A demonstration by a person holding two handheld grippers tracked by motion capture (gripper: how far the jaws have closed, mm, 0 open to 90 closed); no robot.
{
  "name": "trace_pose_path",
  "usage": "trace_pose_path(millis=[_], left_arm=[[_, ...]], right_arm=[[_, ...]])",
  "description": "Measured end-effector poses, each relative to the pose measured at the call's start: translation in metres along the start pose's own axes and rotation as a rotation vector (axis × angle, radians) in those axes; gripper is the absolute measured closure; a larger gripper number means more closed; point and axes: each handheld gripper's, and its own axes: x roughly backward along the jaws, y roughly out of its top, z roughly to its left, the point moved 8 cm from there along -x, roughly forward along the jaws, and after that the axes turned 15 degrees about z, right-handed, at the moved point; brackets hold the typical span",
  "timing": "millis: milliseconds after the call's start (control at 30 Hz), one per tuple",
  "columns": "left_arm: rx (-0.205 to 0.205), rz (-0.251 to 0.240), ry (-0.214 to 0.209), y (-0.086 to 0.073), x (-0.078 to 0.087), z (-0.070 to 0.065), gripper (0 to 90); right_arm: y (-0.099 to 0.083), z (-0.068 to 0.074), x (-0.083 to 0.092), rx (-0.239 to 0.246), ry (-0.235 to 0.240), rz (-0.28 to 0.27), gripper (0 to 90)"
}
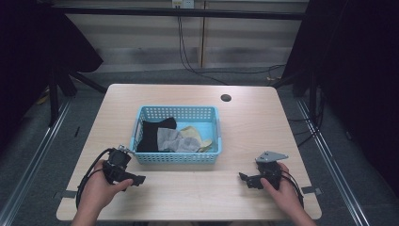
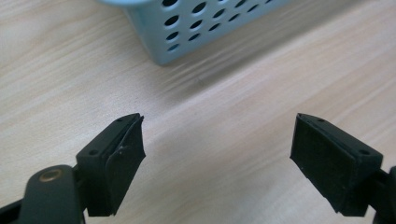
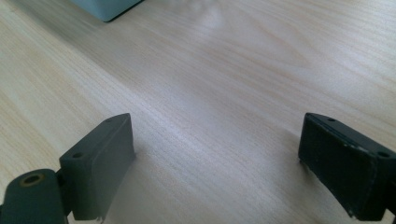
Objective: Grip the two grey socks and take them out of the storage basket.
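A light blue perforated basket (image 1: pixel 178 158) stands mid-table, holding a black cloth (image 1: pixel 153 134), a grey cloth (image 1: pixel 173 140) and a yellowish cloth (image 1: pixel 195 136). My left gripper (image 1: pixel 136 180) rests low over the table at the front left, just in front of the basket's left corner (image 2: pixel 187 32); its jaws stand wide open with bare wood between them. At the front right, my right gripper (image 1: pixel 244 179) is open too, jaws apart over bare tabletop, pointing left. In the right gripper view a basket corner (image 3: pixel 107 7) shows at the top left.
The wooden table (image 1: pixel 254 127) has a round cable hole (image 1: pixel 226 98) at the back right. Black cables hang down the wall behind. Dark curtains flank both sides, and floor rails run along the table's left and right.
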Motion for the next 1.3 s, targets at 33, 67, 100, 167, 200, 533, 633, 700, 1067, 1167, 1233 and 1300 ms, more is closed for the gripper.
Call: trace_pose_path(millis=[33,67,100,167,200,533,633,700,1067,1167,1233,1300], left_arm=[[-0.002,0.011,0.005,0.001,0.003,0.0,16.8],[-0.016,0.018,0.015,0.002,0.005,0.001,16.8],[-0.016,0.018,0.015,0.002,0.005,0.001,16.8],[-0.015,0.041,0.001,0.006,0.014,-0.001,16.8],[-0.015,0.041,0.001,0.006,0.014,-0.001,16.8],[-0.055,0.107,-0.033,0.022,0.043,-0.008,17.1],[-0.064,0.106,-0.026,0.031,0.051,-0.008,17.2],[-0.054,0.102,-0.027,0.034,0.052,-0.008,17.2],[-0.037,0.074,-0.008,0.076,0.071,-0.004,18.5],[-0.027,0.079,0.0,0.086,0.069,-0.003,19.0],[-0.026,0.081,-0.012,0.091,0.065,-0.004,19.2],[-0.019,0.082,-0.01,0.096,0.061,-0.003,19.4]], right_arm=[[0.0,0.0,0.0,0.0,0.0,0.0,9.8],[0.0,0.0,0.0,-0.001,0.0,0.0,9.8],[0.0,0.0,0.0,0.0,0.0,0.0,9.8],[0.0,0.001,0.0,-0.005,0.001,0.003,9.9],[0.0,0.001,0.0,-0.005,0.001,0.003,9.9],[0.0,0.001,0.0,0.011,0.002,-0.003,9.8],[0.0,0.001,0.0,0.01,0.003,-0.002,9.8],[0.0,0.001,0.0,0.011,0.001,-0.002,9.8],[0.0,0.001,0.0,0.013,0.0,-0.006,9.8],[0.0,0.001,0.0,0.011,0.001,-0.005,9.8],[0.0,0.001,0.0,0.011,0.002,-0.006,9.9],[0.0,0.001,0.0,0.011,0.002,-0.005,9.8]])
